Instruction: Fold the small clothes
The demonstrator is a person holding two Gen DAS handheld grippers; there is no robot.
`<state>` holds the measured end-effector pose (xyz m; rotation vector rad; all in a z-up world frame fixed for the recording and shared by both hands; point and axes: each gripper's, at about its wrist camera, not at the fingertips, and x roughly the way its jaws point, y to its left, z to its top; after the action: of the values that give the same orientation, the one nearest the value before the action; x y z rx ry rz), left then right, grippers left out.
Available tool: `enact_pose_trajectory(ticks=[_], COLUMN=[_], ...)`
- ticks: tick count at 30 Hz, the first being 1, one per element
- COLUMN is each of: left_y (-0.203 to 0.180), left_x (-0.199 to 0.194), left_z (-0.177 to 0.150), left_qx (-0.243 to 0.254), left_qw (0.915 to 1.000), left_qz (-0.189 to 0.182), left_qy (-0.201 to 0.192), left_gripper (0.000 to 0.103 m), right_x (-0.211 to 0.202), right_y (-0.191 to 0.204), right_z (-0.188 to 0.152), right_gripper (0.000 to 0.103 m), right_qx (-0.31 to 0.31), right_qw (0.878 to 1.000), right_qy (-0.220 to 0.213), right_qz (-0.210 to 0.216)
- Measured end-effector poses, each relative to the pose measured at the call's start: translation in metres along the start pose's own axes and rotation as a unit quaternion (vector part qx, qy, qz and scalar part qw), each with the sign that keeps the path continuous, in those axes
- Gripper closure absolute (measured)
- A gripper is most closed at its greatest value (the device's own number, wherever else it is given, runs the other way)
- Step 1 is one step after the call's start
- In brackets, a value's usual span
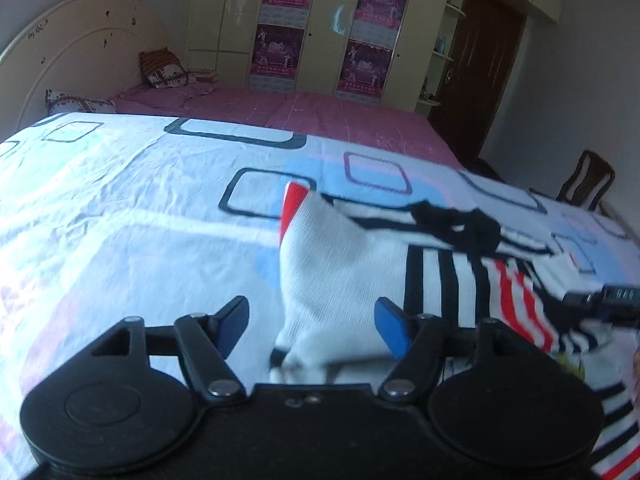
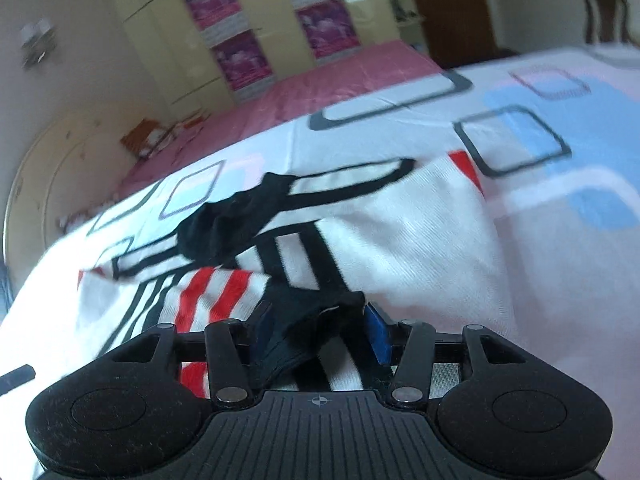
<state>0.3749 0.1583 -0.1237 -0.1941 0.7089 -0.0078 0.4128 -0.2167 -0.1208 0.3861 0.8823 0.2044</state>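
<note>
The striped garment [image 1: 432,280] lies crumpled on the patterned bedsheet [image 1: 140,208], near edge; left gripper [image 1: 312,324] stands wide apart, white fabric between its blue pads [image 1: 394,328] but unpinched, released; right gripper [image 2: 320,332] is part-open around a black fold [image 2: 308,320], contact hard to judge; that view is blurred, and the garment's near hem is hidden behind both grippers.
</note>
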Motion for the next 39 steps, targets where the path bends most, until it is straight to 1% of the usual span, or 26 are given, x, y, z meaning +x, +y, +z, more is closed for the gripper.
enact_pose_trajectory(ticks=[2, 4, 5, 6, 7, 9, 11, 13, 15, 17, 18, 19, 21, 23, 24, 26, 27, 28, 29, 30, 31, 32, 33, 35, 37, 39], left_y=[0.002, 0.003, 0.004, 0.004, 0.004, 0.005, 0.007, 0.011, 0.016, 0.015, 0.016, 0.018, 0.024, 0.023, 0.023, 0.031, 0.032, 0.030, 0.024, 0.016, 0.008, -0.001, -0.009, -0.021, -0.024, -0.018], left_x=[0.019, 0.042, 0.054, 0.065, 0.075, 0.094, 0.109, 0.122, 0.129, 0.131, 0.133, 0.134, 0.135, 0.133, 0.130, 0.121, 0.115, 0.110, 0.104, 0.099, 0.095, 0.094, 0.094, 0.101, 0.111, 0.124], left_z=[0.010, 0.017, 0.021, 0.024, 0.026, 0.030, 0.034, 0.035, 0.035, 0.036, 0.037, 0.037, 0.039, 0.040, 0.040, 0.041, 0.042, 0.043, 0.043, 0.044, 0.043, 0.042, 0.041, 0.038, 0.036, 0.036], left_qx=[-0.018, -0.035, -0.040, -0.046, -0.051, -0.064, -0.074, -0.080, -0.087, -0.077, -0.075, -0.081, -0.092, -0.081, -0.085, -0.116, -0.125, -0.119, -0.102, -0.081, -0.060, -0.039, -0.021, 0.002, 0.006, -0.003], left_qw=[0.9998, 0.9992, 0.9989, 0.9985, 0.9981, 0.9971, 0.9963, 0.9955, 0.9951, 0.9959, 0.9959, 0.9954, 0.9945, 0.9953, 0.9949, 0.9915, 0.9903, 0.9910, 0.9930, 0.9952, 0.9971, 0.9985, 0.9993, 0.9999, 0.9998, 0.9996], left_qz=[-0.001, -0.002, -0.002, -0.003, -0.006, -0.005, 0.003, 0.012, 0.020, 0.034, 0.040, 0.045, 0.043, 0.047, 0.051, 0.059, 0.060, 0.060, 0.057, 0.050, 0.040, 0.029, 0.020, 0.008, 0.016, 0.027], left_qy=[0.010, 0.020, 0.025, 0.029, 0.033, 0.042, 0.044, 0.049, 0.043, 0.033, 0.029, 0.027, 0.025, 0.022, 0.017, 0.001, -0.006, -0.011, -0.018, -0.023, -0.025, -0.024, -0.021, -0.012, -0.004, 0.009], left_gripper=[0.035, 0.039, 0.040, 0.043, 0.046, 0.050, 0.052, 0.062, 0.068, 0.071, 0.071, 0.071, 0.071, 0.069, 0.067, 0.066, 0.069, 0.069, 0.069, 0.069, 0.069, 0.069, 0.066, 0.066, 0.066, 0.066], right_x=[0.008, 0.009, 0.009, 0.009, 0.008, 0.003, -0.008, -0.018, -0.019, -0.003, 0.007, 0.012, 0.003, -0.008, -0.014, -0.024, -0.027, -0.029, -0.028, -0.027, -0.023, -0.015, -0.009, 0.002, 0.016, 0.028], right_y=[0.001, 0.004, 0.007, 0.009, 0.010, 0.014, 0.025, 0.035, 0.038, 0.029, 0.022, 0.017, 0.013, 0.011, 0.011, 0.016, 0.020, 0.024, 0.028, 0.032, 0.037, 0.043, 0.047, 0.057, 0.067, 0.070], right_z=[0.000, 0.001, 0.001, 0.001, 0.001, 0.000, -0.001, -0.002, -0.003, -0.005, -0.007, -0.010, -0.010, -0.007, -0.005, -0.002, 0.000, 0.001, 0.002, 0.004, 0.003, 0.003, 0.003, 0.001, -0.001, -0.003], right_gripper=[0.054, 0.054, 0.061, 0.078, 0.081, 0.084, 0.085, 0.085, 0.086, 0.086, 0.085, 0.085, 0.085, 0.085, 0.085, 0.085, 0.085, 0.085, 0.084, 0.080, 0.074, 0.062, 0.061, 0.061, 0.062, 0.063], right_qx=[0.001, -0.002, -0.008, -0.015, -0.016, -0.031, -0.076, -0.117, -0.140, -0.132, -0.122, -0.115, -0.107, -0.102, -0.103, -0.121, -0.130, -0.139, -0.145, -0.146, -0.149, -0.155, -0.160, -0.171, -0.185, -0.191], right_qw=[1.000, 1.000, 1.000, 1.000, 1.000, 0.999, 0.996, 0.991, 0.987, 0.990, 0.992, 0.993, 0.993, 0.993, 0.992, 0.989, 0.987, 0.985, 0.984, 0.984, 0.984, 0.984, 0.984, 0.983, 0.981, 0.981], right_qy=[0.013, 0.009, 0.006, 0.006, 0.007, -0.005, -0.036, -0.064, -0.078, -0.043, -0.014, 0.001, -0.018, -0.041, -0.053, -0.075, -0.083, -0.092, -0.097, -0.098, -0.092, -0.086, -0.081, -0.066, -0.051, -0.040], right_qz=[0.003, 0.005, 0.005, 0.007, 0.014, 0.015, 0.016, 0.009, -0.005, -0.027, -0.031, -0.029, -0.037, -0.043, -0.043, -0.048, -0.048, -0.047, -0.043, -0.035, -0.027, -0.023, -0.017, 0.000, 0.003, 0.003])
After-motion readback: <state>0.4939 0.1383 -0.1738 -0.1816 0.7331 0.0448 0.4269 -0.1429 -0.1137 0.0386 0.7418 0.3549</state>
